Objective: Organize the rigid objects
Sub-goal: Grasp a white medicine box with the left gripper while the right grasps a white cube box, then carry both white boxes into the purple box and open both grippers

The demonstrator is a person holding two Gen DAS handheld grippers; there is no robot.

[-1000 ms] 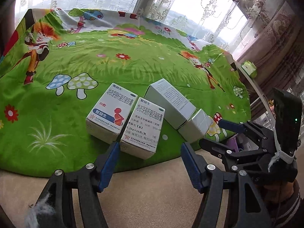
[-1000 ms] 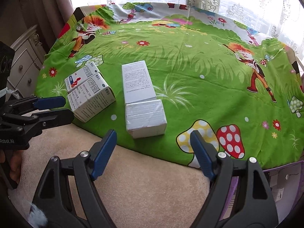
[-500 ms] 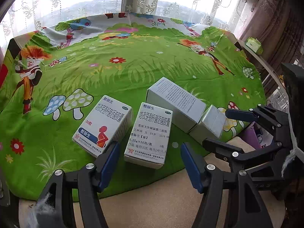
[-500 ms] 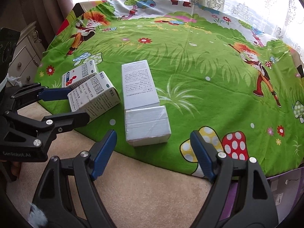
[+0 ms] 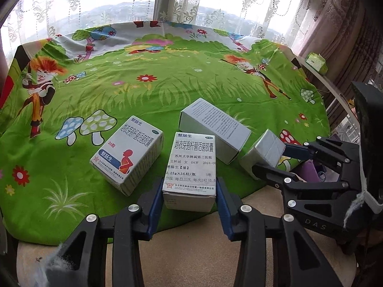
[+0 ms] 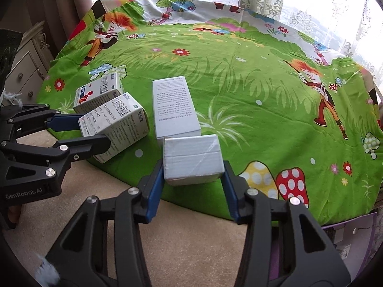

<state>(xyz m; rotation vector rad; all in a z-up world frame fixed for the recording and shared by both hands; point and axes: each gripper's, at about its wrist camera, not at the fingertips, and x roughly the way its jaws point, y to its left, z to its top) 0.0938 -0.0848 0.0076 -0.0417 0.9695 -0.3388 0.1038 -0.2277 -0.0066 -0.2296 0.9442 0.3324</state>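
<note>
**Both grippers closing on boxes at the near edge**

While four boxes lie on the green cartoon cloth [image 5: 167,91] near its front edge, each gripper has taken one between its fingers. Leftmost lies the box with the red figure [image 5: 126,153], flat on the cloth and untouched. Just beside it, the labelled box [image 5: 191,165] sits between the blue pads of the left gripper [image 5: 189,198]; the pads look to be touching its sides, so I judge it gripped, or nearly so. Next comes the long white box [image 6: 174,105], lying flat with its near end close against the taped box [image 6: 192,157]. That last one is flanked by the right gripper [image 6: 194,181], fingers narrowed to its width and apparently in contact.

The step in hand looks like a double pick-up. Next, each box needs a firm squeeze and a clean lift: the labelled one clear of its left neighbour, the taped one drawn away from the long box without dragging it, then both set down in a tidy row or stack.
</note>
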